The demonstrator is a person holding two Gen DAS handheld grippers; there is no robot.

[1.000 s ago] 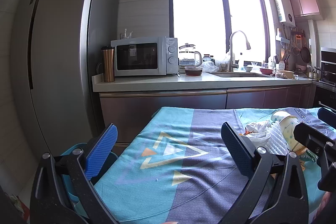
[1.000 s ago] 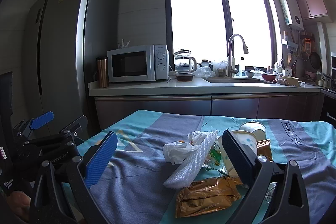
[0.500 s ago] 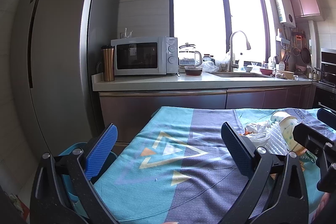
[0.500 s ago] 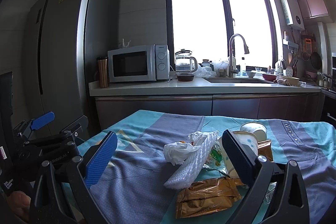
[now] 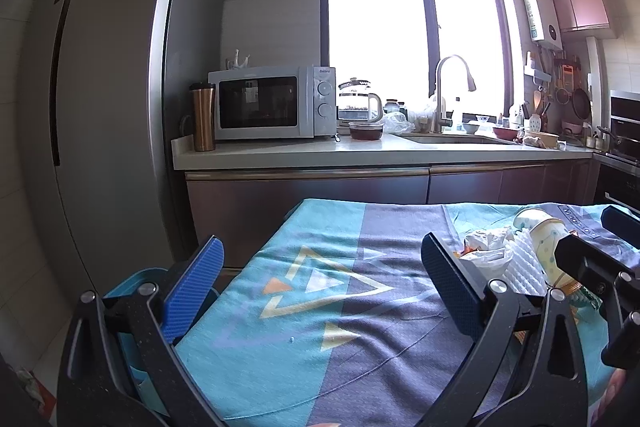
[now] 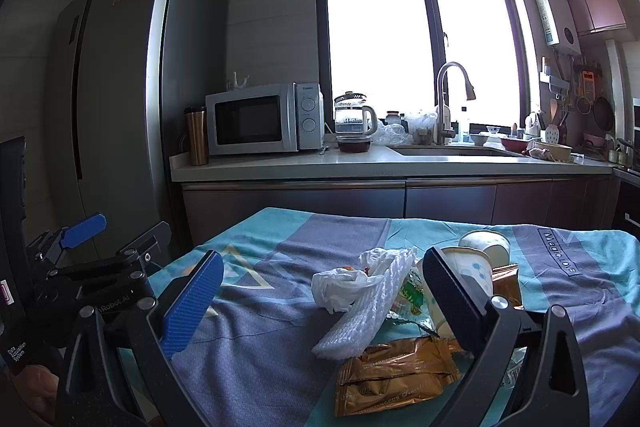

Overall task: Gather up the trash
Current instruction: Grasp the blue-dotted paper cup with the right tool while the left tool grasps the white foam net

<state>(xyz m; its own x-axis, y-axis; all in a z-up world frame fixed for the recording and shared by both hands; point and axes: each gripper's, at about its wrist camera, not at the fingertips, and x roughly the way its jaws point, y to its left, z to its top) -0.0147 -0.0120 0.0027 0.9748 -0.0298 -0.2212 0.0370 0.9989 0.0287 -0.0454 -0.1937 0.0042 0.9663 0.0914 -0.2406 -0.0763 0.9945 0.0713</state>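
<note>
Left tongs (image 5: 322, 279) spread wide, empty, over bare teal-grey cloth (image 5: 332, 327) on the desk; blue bin (image 5: 128, 281) shows beside them only in this view. Right tongs (image 6: 320, 301) also wide apart, holding nothing. Trash pile sits between its fingers: crumpled white plastic (image 6: 340, 285), white foam net (image 6: 360, 315), patterned paper cups (image 6: 472, 267) (tipped over), gold wrappers (image 6: 396, 375) nearest, seen only from the right wrist.
</note>
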